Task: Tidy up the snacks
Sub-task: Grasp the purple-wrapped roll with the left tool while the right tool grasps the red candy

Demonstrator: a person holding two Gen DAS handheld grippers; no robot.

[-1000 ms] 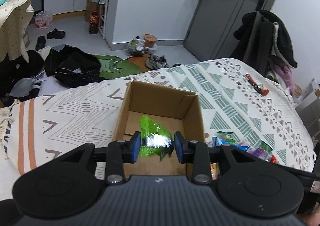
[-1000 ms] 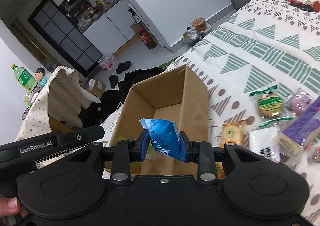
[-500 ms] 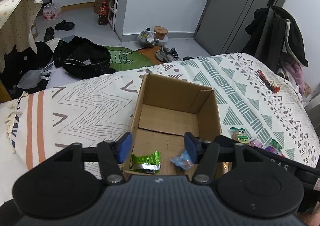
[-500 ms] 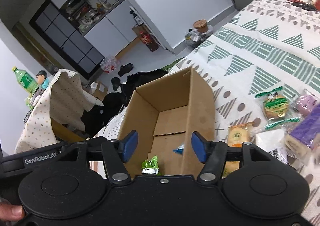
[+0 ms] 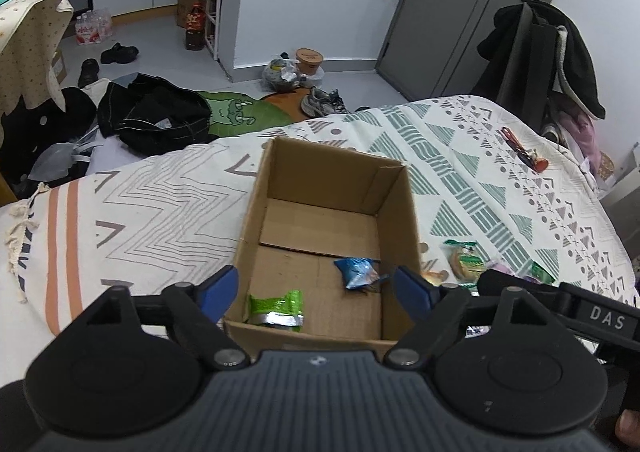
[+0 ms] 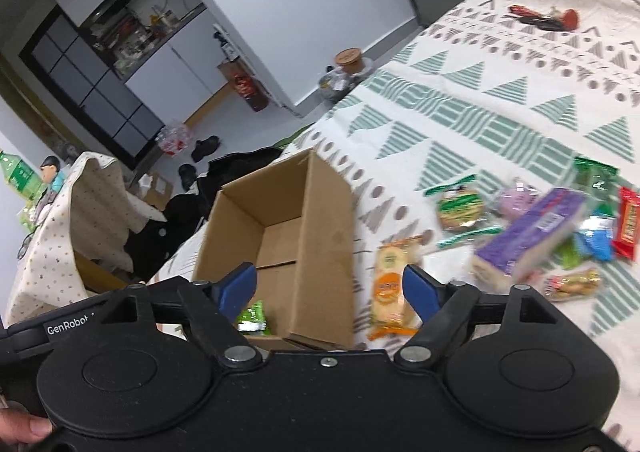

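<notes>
An open cardboard box (image 5: 400, 212) (image 6: 324, 236) stands on the patterned bedspread. On its floor lie a green snack packet (image 5: 276, 308) (image 6: 252, 318) and a blue snack packet (image 5: 356, 272). My left gripper (image 5: 316, 286) hovers over the box's near edge, jaws still opening, nothing between them. My right gripper (image 6: 330, 286) hangs above the box's right wall, jaws also opening and empty. Right of the box lies a pile of loose snacks: an orange cracker pack (image 6: 390, 284), a purple box (image 6: 528, 236), a green cookie pack (image 6: 460, 208) and a red bar (image 6: 630, 228).
A red-handled tool (image 5: 524, 150) (image 6: 544, 18) lies on the bedspread far beyond the snacks. Past the bed's edge the floor holds dark bags (image 5: 156, 116), shoes and a green rug. A cloth-covered table (image 6: 80, 212) stands on the left. A chair draped with coats (image 5: 536, 52) is at the back right.
Both grippers have opened and let go of their packets: the green one and the blue one fell to the box floor. The right gripper has swung right, towards the snack pile.
</notes>
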